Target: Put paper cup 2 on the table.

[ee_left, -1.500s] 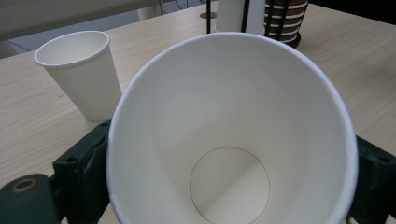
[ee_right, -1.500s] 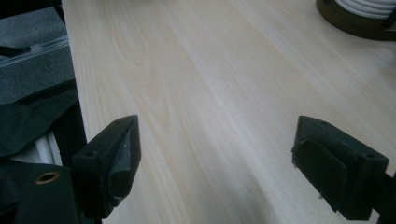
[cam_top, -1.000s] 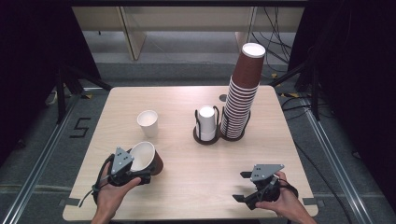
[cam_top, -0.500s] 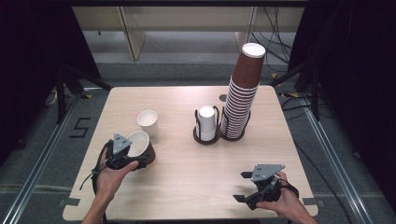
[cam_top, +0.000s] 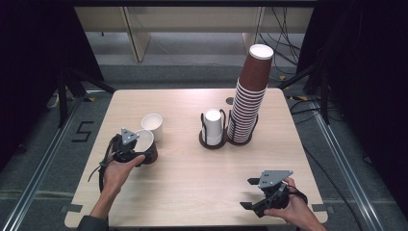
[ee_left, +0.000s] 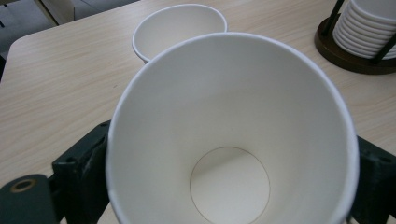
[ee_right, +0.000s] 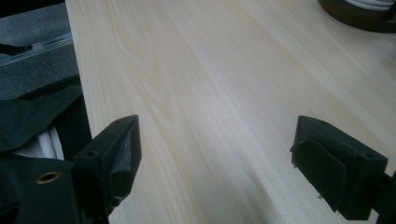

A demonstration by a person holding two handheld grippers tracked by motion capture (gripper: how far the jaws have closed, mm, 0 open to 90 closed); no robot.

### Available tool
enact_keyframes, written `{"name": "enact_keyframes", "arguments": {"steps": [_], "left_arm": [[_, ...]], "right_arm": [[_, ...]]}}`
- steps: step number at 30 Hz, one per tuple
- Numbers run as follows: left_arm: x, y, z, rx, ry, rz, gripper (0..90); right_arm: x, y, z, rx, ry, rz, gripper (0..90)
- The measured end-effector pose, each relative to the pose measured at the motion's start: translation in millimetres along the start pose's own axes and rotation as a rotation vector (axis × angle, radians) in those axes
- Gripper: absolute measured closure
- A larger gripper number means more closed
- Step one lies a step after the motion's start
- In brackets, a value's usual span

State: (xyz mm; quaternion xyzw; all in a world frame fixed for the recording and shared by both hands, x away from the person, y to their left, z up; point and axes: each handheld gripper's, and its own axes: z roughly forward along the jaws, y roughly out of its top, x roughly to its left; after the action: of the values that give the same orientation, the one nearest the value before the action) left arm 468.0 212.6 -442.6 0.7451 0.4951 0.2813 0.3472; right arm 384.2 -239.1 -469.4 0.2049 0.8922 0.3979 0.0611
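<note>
Left gripper (cam_top: pixel 136 155) squeezes a brown paper cup (ee_left: pixel 231 140) for me, one jaw on each side. That cup sits at the left of the high view, just below a small white cup (cam_top: pixel 152 126) standing on the table (cam_top: pixel 192 183). I think I hold it close so it can go beside or into that one. Near the middle are a holder of white cups (cam_top: pixel 212 129) and a tall brown stack (cam_top: pixel 249 101). At lower right, my right gripper (cam_top: pixel 262 195) waits wide open, holding nothing.

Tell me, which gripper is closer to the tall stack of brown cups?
Right. The right gripper sits just in front of the tall cup stack; the left gripper is farther away, across the table.
</note>
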Motion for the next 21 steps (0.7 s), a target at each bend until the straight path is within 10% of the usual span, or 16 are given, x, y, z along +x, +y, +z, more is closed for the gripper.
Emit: {"name": "enact_keyframes", "arguments": {"steps": [21], "left_arm": [[3.5,-6.3,20.5,-0.075,0.039,0.008,5.4]], "right_arm": [[2.4,0.0,1.7,0.005,0.022,-0.009,18.4]]}}
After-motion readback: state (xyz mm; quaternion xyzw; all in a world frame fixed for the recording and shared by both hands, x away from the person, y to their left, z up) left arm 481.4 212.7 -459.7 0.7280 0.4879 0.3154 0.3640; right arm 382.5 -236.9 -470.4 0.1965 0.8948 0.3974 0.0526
